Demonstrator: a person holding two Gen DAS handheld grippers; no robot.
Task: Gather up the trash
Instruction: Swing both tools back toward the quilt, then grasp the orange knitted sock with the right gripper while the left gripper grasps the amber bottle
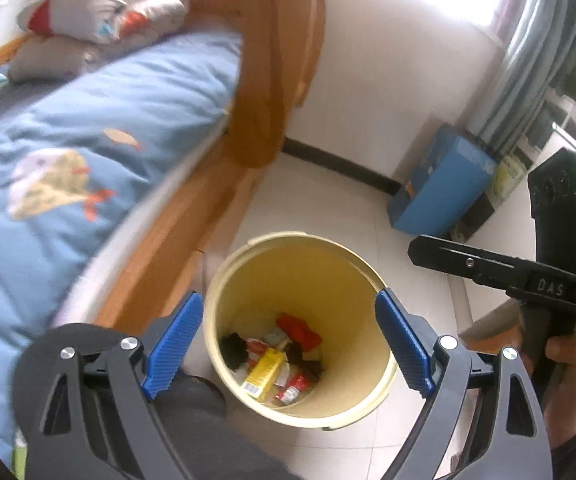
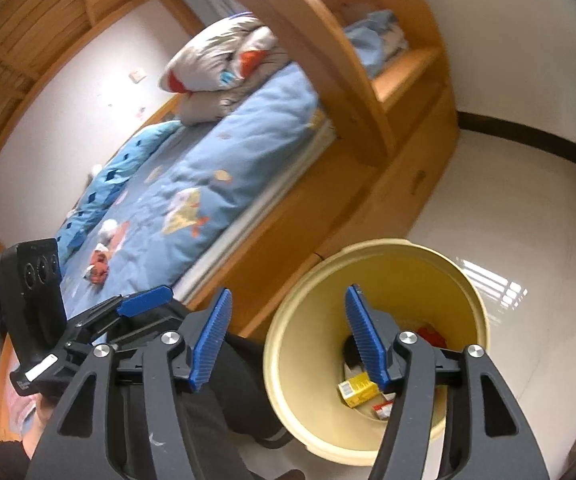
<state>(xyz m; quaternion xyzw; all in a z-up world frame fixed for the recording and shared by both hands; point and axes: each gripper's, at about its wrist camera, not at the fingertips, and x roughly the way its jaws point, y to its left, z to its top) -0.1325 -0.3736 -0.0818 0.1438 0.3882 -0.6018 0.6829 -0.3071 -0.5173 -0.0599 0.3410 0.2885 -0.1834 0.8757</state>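
Both my tools are up over the floor beside the wooden bed [image 2: 403, 184], and nothing sits between me and the pale yellow bin [image 1: 224, 292] below. The blue quilt [image 1: 88, 136] with its fish print spreads across the mattress, a grey pillow [image 1: 108, 4] is bunched at the far end, and a blue box [image 1: 443, 184] leans against the white wall near the curtain [image 1: 543, 52]. A dark shoe [image 2: 244, 376] pokes in just beside the bin's rim.

My left gripper [image 1: 289, 344] hangs right above the bin's mouth, jaws spread wide, nothing between the blue pads [image 1: 176, 340]. My right gripper [image 2: 288, 344] is open too, somewhat narrower, empty, with one pad over the bin's near wall and the other outside it.

Down in the bin: one yellow carton [image 1: 264, 372] lying on its side, a red wrapper [image 1: 299, 328] toward the back, a dark clump [image 1: 234, 350] on the left, and a red-and-white packet [image 1: 293, 390] near the front. More scraps lie under those, too jumbled to count.

On the quilt, seen from the right wrist, two crumpled bits remain: a reddish wad [image 2: 99, 268] and a whitish one [image 2: 108, 227] just beyond it.
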